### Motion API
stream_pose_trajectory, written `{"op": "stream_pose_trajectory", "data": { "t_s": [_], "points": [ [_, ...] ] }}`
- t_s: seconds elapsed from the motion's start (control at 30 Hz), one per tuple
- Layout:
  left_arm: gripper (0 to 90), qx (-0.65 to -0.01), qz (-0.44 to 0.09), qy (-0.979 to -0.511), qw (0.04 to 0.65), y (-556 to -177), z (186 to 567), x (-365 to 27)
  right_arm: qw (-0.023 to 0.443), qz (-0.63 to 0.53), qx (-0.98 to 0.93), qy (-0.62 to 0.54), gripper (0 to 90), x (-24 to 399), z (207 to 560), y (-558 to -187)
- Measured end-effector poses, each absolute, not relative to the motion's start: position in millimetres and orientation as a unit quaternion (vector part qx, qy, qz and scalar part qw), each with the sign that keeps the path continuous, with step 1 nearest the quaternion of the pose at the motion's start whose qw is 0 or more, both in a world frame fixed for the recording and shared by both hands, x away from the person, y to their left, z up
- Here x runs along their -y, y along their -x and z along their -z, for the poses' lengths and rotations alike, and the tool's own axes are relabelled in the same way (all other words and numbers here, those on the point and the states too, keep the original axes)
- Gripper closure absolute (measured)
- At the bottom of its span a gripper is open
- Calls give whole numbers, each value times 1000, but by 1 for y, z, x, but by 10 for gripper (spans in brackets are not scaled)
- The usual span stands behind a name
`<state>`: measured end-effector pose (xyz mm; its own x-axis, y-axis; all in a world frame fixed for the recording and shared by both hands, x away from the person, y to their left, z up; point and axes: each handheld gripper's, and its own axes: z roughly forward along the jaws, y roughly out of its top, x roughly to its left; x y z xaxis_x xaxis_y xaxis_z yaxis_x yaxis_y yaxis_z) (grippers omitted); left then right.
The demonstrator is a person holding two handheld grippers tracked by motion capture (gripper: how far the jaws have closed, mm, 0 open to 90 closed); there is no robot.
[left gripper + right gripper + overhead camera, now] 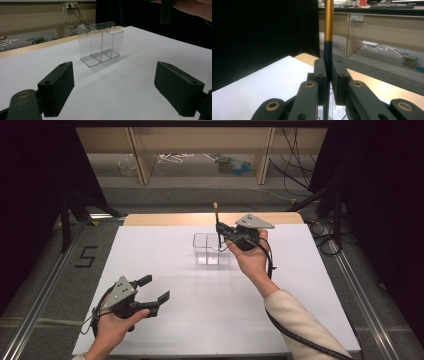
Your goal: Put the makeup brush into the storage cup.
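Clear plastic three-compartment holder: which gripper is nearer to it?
Right. The right gripper, shut on a slim dark-and-gold pen, hovers directly over the clear plastic holder. The left gripper is open, low over the white table's near-left area.

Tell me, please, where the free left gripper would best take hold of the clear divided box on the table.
Probably by one thin upright wall of the clear box, coming down from above: the top is open, so one jaw can slip inside a compartment and the other stay outside. The left gripper has its jaws wide apart, yet the whole box looks broad and slippery to clamp.
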<state>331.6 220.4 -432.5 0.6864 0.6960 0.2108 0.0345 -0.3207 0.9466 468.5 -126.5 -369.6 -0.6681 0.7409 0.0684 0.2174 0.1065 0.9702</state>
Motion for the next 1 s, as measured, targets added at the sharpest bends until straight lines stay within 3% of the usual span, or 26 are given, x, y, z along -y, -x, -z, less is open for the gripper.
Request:
{"op": "stream_pose_trajectory", "data": {
  "t_s": [1.0],
  "points": [
    [157, -243, -312, -750, 530, -332, 433, -221, 238, -575, -707, -334, 837, 124, 369, -476]
  ]
}}
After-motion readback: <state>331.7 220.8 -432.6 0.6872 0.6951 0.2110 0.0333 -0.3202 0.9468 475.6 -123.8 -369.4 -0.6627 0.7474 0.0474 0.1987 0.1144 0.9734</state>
